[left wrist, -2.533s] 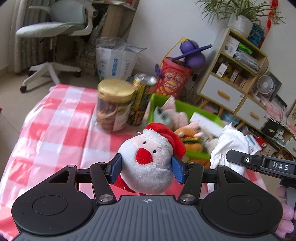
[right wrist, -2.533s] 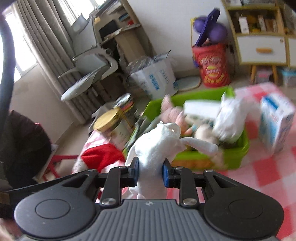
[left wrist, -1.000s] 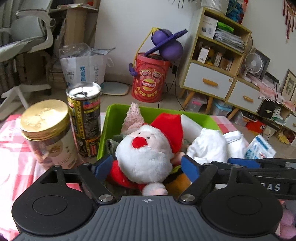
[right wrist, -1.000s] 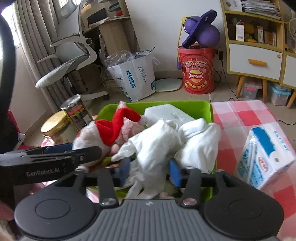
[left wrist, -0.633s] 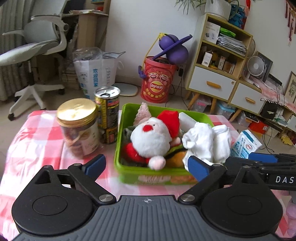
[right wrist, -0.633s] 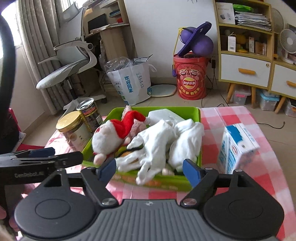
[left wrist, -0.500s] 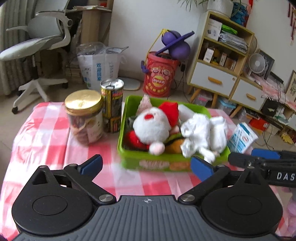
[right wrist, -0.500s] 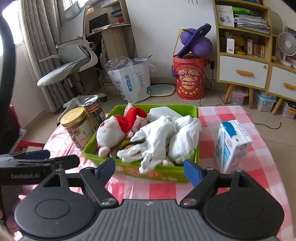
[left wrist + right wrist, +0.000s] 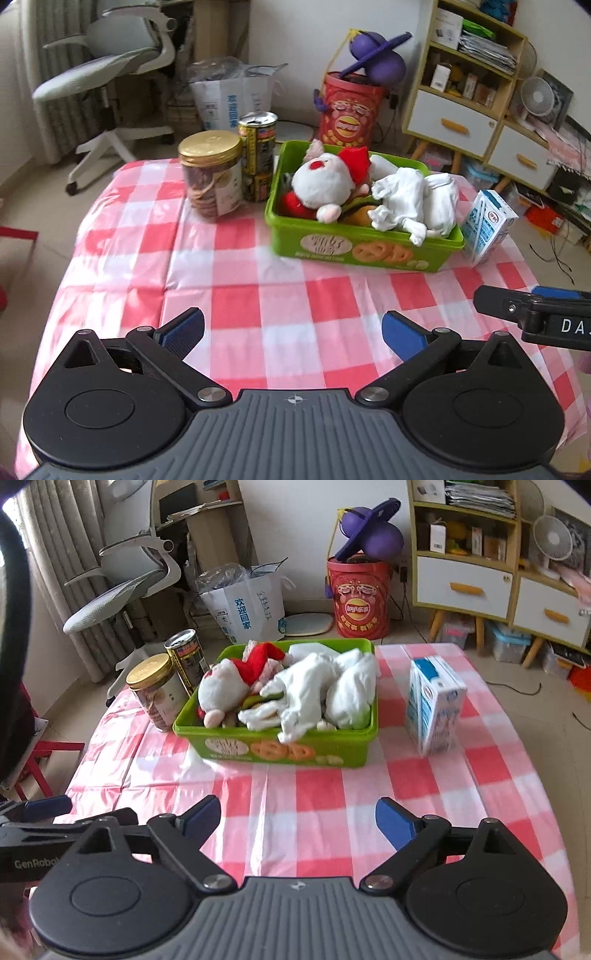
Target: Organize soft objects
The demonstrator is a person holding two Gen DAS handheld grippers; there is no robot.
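Santa plush [image 9: 325,184] in green bin [image 9: 364,251]; left tool [image 9: 291,332] well apart, empty

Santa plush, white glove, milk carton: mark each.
Santa plush [image 9: 320,184], left wrist view, on its white beard.
White glove [image 9: 301,694], right wrist view, on its palm.
Milk carton [image 9: 437,709], right wrist view, on its front face.

Both wrist cameras look down over the checked table [image 9: 258,295] from its near edge, sharing the far green bin [image 9: 364,251].
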